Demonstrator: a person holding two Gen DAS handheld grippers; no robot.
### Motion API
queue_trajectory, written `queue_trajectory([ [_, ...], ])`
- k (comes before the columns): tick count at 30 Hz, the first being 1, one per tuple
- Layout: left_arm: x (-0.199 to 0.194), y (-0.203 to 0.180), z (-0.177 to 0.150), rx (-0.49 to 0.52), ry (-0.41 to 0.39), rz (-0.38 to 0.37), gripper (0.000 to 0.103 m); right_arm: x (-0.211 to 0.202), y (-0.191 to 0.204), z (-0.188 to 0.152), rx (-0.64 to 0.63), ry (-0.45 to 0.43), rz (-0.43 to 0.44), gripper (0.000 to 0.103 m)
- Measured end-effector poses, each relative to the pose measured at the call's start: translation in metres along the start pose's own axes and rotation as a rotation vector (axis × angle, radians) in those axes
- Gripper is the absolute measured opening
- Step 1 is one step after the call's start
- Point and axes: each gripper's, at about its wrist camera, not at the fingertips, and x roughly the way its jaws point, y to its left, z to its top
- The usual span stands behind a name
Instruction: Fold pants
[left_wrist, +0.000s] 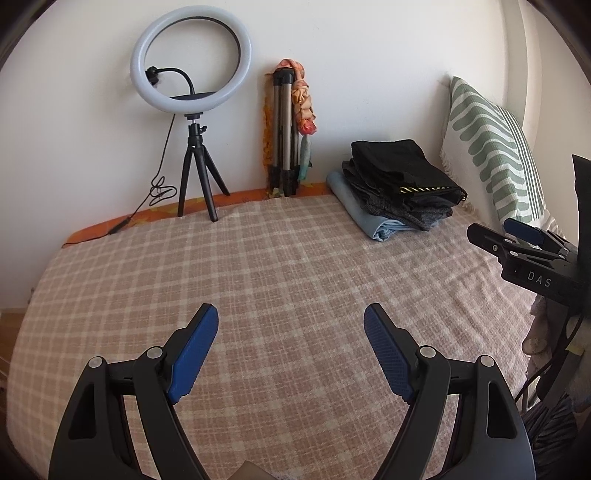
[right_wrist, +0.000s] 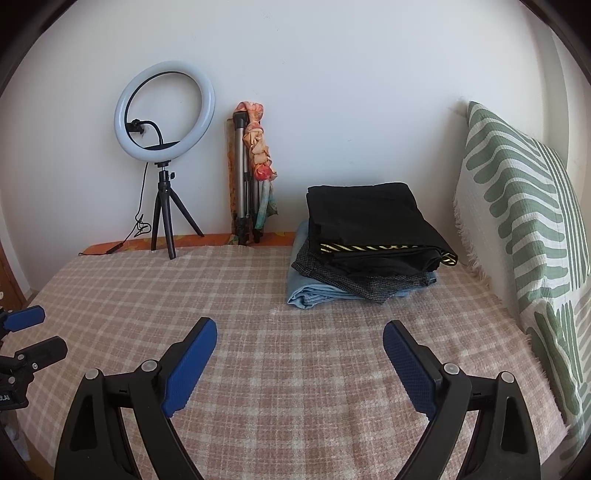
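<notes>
Both hand-held grippers over the bed — jaws wide, holding nothing.

The left hand-held gripper (left_wrist: 291, 321) and right hand-held gripper (right_wrist: 300, 336) hang above the checked blanket (left_wrist: 280, 266). Folded pants (right_wrist: 369, 243) sit stacked at the far edge by the wall, just beside the pillow (right_wrist: 524, 229) — ring light (left_wrist: 190, 59) far left.

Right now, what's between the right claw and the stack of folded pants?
Only bare checked blanket. In the right wrist view, the open right claw faces the stack with nothing lying on the stretch between them.
</notes>
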Motion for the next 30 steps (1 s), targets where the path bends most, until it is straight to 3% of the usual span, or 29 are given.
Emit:
queue_trajectory([
  [30, 0.0023, 0.0026, -0.001, -0.021, 0.011, -0.013, 0.081, 0.0011, 0.0023, 0.0005, 0.0, 0.002, 0.001, 0.093],
])
